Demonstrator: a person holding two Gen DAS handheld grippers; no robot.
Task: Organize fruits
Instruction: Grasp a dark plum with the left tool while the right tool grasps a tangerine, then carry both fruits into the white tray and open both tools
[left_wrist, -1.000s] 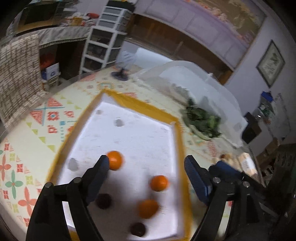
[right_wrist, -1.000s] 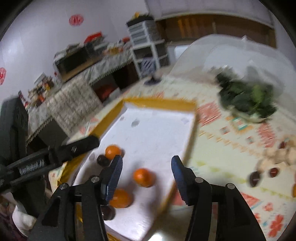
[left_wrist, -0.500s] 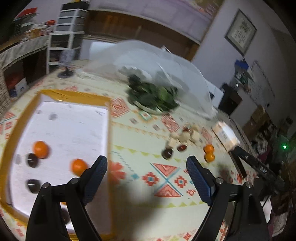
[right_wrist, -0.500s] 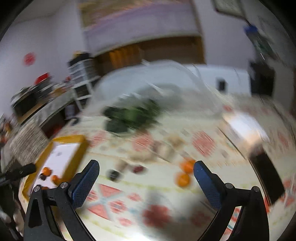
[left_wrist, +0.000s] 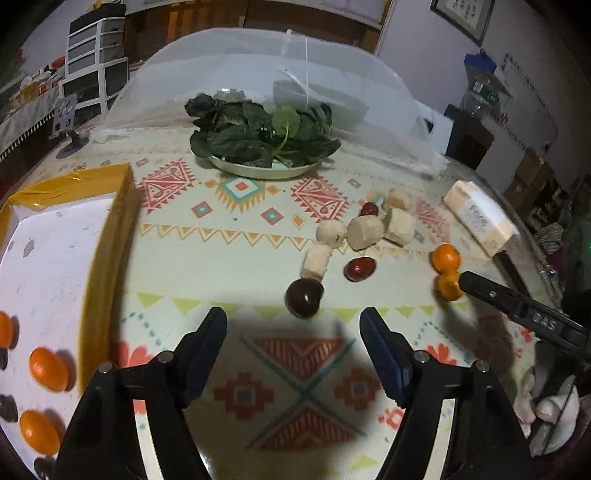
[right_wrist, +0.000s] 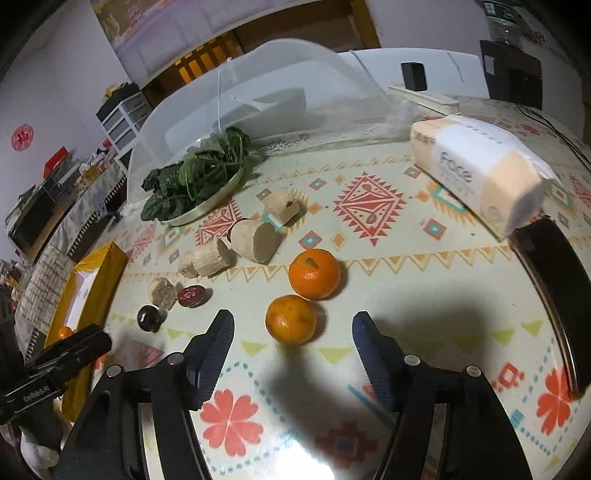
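My left gripper (left_wrist: 293, 326) is open and empty, just short of a dark round fruit (left_wrist: 303, 298) on the patterned tablecloth. A red date (left_wrist: 359, 268) lies beyond it. My right gripper (right_wrist: 291, 332) is open and empty, its jaws either side of the near orange (right_wrist: 291, 319); a second orange (right_wrist: 314, 273) sits just behind. The white tray with a yellow rim (left_wrist: 107, 236) at the left holds oranges (left_wrist: 48, 368) and dark fruits. The right gripper also shows in the left wrist view (left_wrist: 517, 302), beside the two oranges (left_wrist: 446, 258).
Several pale cut root pieces (left_wrist: 365, 230) lie mid-table. A plate of green leaves (left_wrist: 264, 134) stands behind, with a mesh food cover (left_wrist: 295, 74) beyond. A tissue pack (right_wrist: 476, 173) lies at the right, a dark object (right_wrist: 554, 295) by the table's right edge.
Both grippers swung away from the tray to the right side of the table. The left now faces the dark fruit, the right the two oranges.
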